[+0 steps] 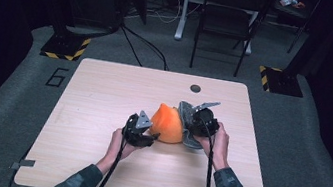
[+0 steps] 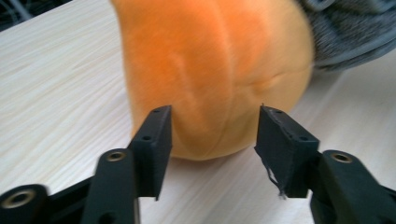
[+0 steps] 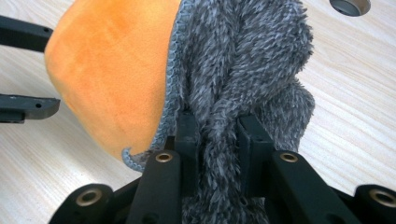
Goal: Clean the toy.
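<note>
Fabric sits near the middle of the pale wooden table (image 1: 103,93): an orange plush cloth (image 1: 168,123) bunched into a rounded mound, with a grey fuzzy cloth (image 1: 186,122) pressed against its right side. In the right gripper view the grey pile (image 3: 243,60) and the orange face (image 3: 112,79) meet along a stitched grey edge.

The right gripper (image 1: 199,121) pinches a thick fold of the grey cloth; its jaws are drawn close on the pile, which bulges out above and below them. The left gripper (image 1: 141,131) stands just beside the mound's left foot with its jaws spread, and in the left gripper view the orange cloth (image 2: 210,70) rises right in front of them, its lower edge between the two tips; the pads do not press on it.

A small dark round hole (image 1: 195,88) lies in the table behind the cloths, apart from them. Beyond the far edge a black folding chair (image 1: 226,22) stands on the grey carpet, with a white post (image 1: 183,10) to its left, cables trailing across the floor, and two black bases marked with yellow stripes (image 1: 65,47) at either side.
</note>
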The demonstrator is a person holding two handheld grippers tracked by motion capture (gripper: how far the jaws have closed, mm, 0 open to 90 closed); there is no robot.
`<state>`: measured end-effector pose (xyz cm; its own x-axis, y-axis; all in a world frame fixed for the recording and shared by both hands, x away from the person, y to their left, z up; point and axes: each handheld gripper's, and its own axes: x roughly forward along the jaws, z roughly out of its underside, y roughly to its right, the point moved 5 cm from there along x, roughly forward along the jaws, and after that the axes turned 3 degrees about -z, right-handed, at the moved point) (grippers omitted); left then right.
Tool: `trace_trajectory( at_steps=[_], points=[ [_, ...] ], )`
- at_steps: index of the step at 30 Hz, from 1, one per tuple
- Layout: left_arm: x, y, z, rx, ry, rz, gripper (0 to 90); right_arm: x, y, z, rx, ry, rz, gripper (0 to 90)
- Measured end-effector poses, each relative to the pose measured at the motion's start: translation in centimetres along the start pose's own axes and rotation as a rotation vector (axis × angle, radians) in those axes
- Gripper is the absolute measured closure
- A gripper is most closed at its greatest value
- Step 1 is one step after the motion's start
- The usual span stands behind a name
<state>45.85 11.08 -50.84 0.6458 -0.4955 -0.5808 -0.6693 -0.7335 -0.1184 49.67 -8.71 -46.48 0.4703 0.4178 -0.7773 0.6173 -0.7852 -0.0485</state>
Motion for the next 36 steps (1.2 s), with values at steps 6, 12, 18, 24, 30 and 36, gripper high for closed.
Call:
trace_trajectory(
  at_steps=[6, 12, 18, 24, 30, 36],
  points=[
    [0.8, 0.2, 0.5, 0.02, 0.004, 0.018, 54.8, 0.2, 0.2, 0.1, -0.002, 0.011, -0.027, 72.9],
    [0.6, 0.3, 0.3, 0.011, 0.024, 0.026, 72.8, 0.0, 0.2, 0.0, 0.007, 0.02, -0.019, 73.0],
    [-0.2, 0.8, -0.4, 0.01, 0.037, 0.047, 78.0, -0.6, 0.3, -0.3, 0.009, 0.023, -0.011, 73.1],
    [-0.9, 1.1, -0.8, -0.015, 0.031, 0.075, 78.9, -0.5, 0.5, -0.2, 0.022, 0.02, -0.013, 73.0],
    [-0.7, 1.0, -0.7, -0.019, 0.034, 0.077, 78.6, -1.2, 0.4, -0.5, 0.024, 0.038, -0.012, 73.0],
    [-0.7, 1.2, -0.7, -0.007, 0.044, 0.072, 78.2, -2.7, -2.5, -2.0, -0.032, 0.103, -0.07, 73.0]
  ],
)
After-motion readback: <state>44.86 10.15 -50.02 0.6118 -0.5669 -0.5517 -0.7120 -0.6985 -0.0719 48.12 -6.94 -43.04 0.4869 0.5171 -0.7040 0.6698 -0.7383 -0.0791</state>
